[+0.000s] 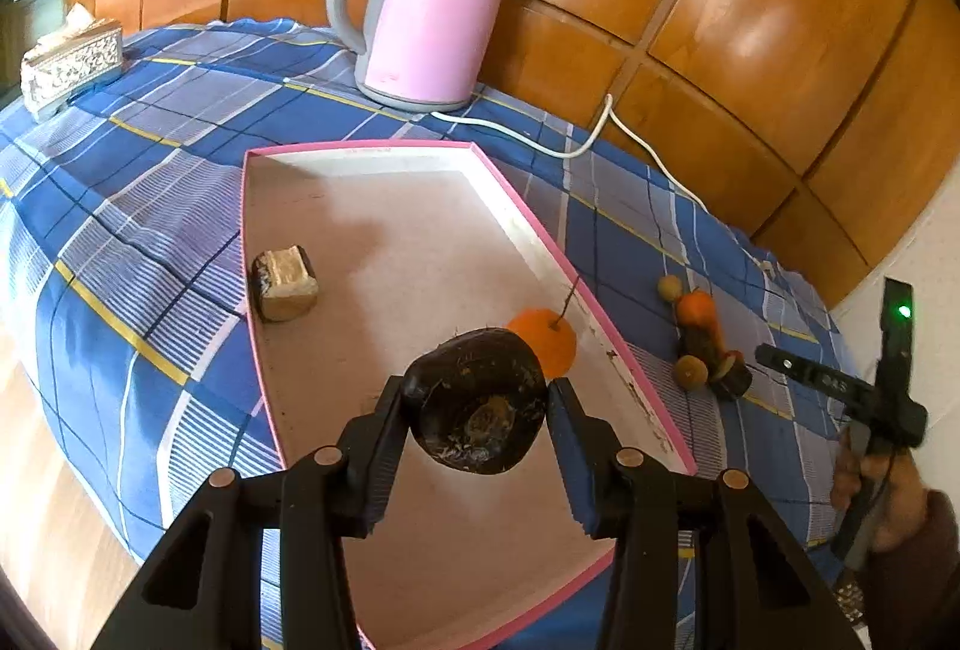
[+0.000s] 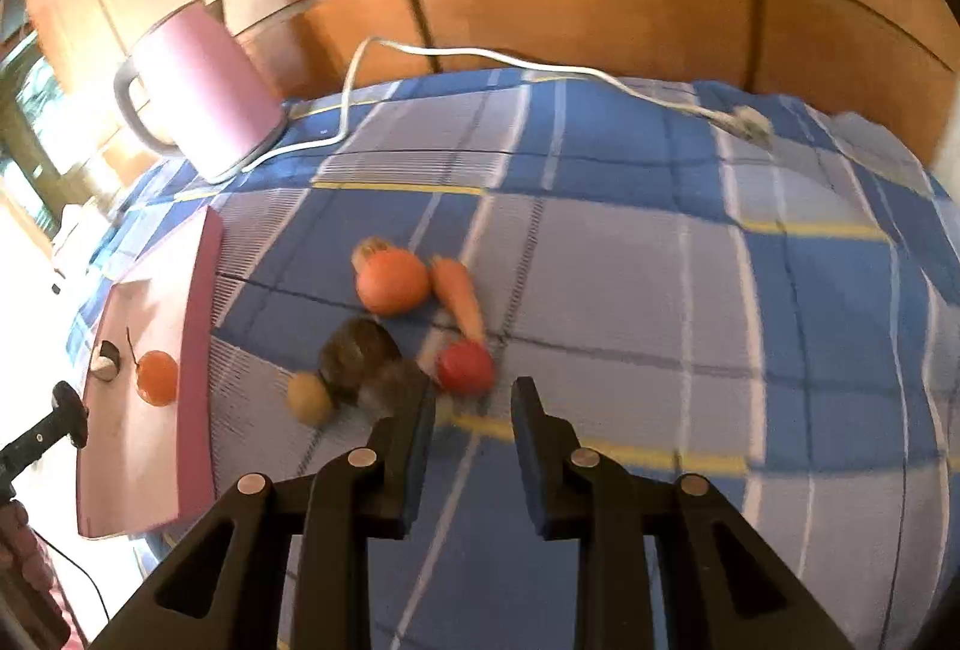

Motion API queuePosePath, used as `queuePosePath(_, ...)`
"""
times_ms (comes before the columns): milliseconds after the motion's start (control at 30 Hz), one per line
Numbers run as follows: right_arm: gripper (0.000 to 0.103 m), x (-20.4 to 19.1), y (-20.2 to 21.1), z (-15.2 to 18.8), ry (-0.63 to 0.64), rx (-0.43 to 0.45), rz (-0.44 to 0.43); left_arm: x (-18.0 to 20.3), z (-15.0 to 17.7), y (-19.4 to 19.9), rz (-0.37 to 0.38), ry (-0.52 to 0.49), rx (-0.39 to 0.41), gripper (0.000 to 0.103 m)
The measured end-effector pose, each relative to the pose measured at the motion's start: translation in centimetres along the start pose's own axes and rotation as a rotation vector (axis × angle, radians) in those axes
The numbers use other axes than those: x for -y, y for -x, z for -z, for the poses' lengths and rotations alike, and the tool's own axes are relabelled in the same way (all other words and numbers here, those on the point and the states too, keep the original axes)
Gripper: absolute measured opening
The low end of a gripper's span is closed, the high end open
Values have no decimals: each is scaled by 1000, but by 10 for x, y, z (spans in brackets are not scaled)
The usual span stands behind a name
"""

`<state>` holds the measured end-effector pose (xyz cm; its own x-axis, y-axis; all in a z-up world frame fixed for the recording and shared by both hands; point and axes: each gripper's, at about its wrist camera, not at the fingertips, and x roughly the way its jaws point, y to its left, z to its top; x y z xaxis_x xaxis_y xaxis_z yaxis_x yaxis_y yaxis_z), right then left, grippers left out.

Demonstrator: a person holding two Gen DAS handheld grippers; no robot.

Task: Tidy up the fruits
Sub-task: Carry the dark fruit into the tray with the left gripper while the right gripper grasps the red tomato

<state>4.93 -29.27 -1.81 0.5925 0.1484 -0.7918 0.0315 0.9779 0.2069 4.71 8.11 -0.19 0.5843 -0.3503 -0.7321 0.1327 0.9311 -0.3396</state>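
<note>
The jaws of the left gripper (image 1: 477, 413) pinch a dark, rough-skinned round fruit (image 1: 477, 401) above the shallow pink-rimmed tray (image 1: 540, 245), where a smooth orange fruit (image 1: 549, 341) with a thin stem and a blocky brown chunk (image 1: 283, 282) already lie. The right gripper (image 2: 473, 422) hangs spread and empty over the checked cloth (image 2: 690, 260), near a blurred cluster: a round orange (image 2: 392, 281), tapered carrot (image 2: 459, 296), glossy red fruit (image 2: 465, 367) and small yellow ball (image 2: 308, 397).

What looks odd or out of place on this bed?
The pink kettle stands on the checked bedspread, its white cord trailing loose. A carrot lies among the fruits. A cut brown chunk sits in the pink-rimmed tray, whose right inner wall looks scuffed.
</note>
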Motion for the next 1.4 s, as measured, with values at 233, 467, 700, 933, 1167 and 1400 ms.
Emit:
queuePosePath(233, 26, -13, -43, -27, 117, -87, 35, -7, -2, -1, 3, 30, 3, 47)
queuePosePath(467, 19, -25, -71, -30, 222, -123, 99, -14, -14, -7, 5, 75, 5, 47)
queuePosePath(700, 13, -25, -71, -28, 246, -93, 127, -26, -46, -24, -24, 126, 31, 47)
queuePosePath(933, 13, -22, -71, -30, 225, -92, 104, -32, -79, -51, -91, 122, 42, 47)
queuePosePath(1167, 13, -22, -71, -29, 226, -87, 105, -38, -84, -63, -200, 105, 63, 64)
queuePosePath(1400, 13, -23, -71, -28, 216, -79, 107, -32, -65, -34, -284, 147, 104, 79)
